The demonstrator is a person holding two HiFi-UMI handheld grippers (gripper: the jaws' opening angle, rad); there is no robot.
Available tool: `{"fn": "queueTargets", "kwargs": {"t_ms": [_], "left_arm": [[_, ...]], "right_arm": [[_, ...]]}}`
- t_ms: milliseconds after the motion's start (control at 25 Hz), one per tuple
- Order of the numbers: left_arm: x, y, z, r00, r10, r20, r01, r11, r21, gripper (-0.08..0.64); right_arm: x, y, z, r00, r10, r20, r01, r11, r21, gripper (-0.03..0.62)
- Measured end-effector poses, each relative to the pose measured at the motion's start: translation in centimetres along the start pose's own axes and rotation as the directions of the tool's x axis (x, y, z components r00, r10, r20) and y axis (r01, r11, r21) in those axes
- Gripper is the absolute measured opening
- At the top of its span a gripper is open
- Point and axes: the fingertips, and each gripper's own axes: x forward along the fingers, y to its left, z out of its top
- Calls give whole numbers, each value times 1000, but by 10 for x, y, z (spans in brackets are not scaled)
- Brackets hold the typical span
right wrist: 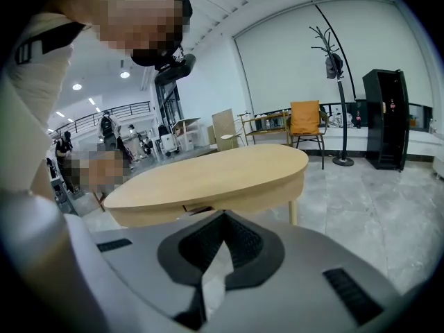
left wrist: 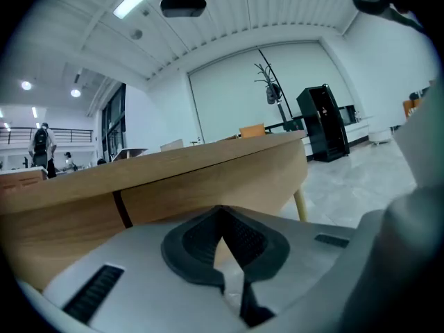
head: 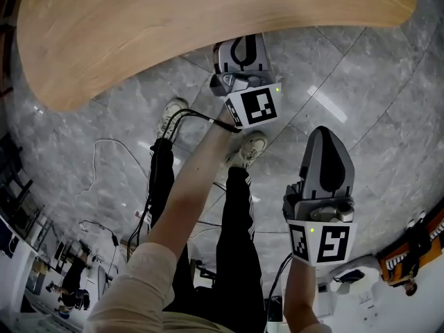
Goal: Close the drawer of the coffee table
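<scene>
Closest to the head camera, the person's left forearm [head: 191, 186] reaches out to the left tool [head: 243, 44], which sits at the edge of the coffee table's wooden worktop [head: 173, 26]. Its jaws are pressed together on nothing. The right tool [head: 325, 136] hangs over the grey floor [head: 374, 96], well apart from the table, its jaws also together and empty.

In the left gripper view, a dark upright seam [left wrist: 122, 210] splits the side panel under the top. The stretch to its right looks like the drawer [left wrist: 208, 186], though how far out it stands cannot be told.

The drawer is probably a stiff wooden box on runners, light and not fragile. No handle shows, so a flat push near the middle of its front should keep it from skewing. Its long axis runs level along the table's side. Its face points out towards the left tool, and it would slide inward under the top.
</scene>
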Motion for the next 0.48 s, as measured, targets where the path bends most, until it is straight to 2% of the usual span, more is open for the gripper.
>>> {"fn": "queueTargets", "kwargs": {"t_ms": [80,160,320,480], "left_arm": [[3,1,1,1000,-2,-1,2,999,-32,8],[5,0,3,999,-32,-2,32,999,-33,8],[5,-2,6,991,-133,25,130,988,81,8],[1,-3,19,990,-128,58,121,987,110,8]], "right_arm": [[2,-1,-6,1000,-4,8,4,1000,19,5],[1,-2,-9,1000,1,17,-1,1000,31,6],[-1,-2,-11,1000,-7,24,6,999,49,5],[-4,9,-2,1000,3,31,-5,999,42,5]]}}
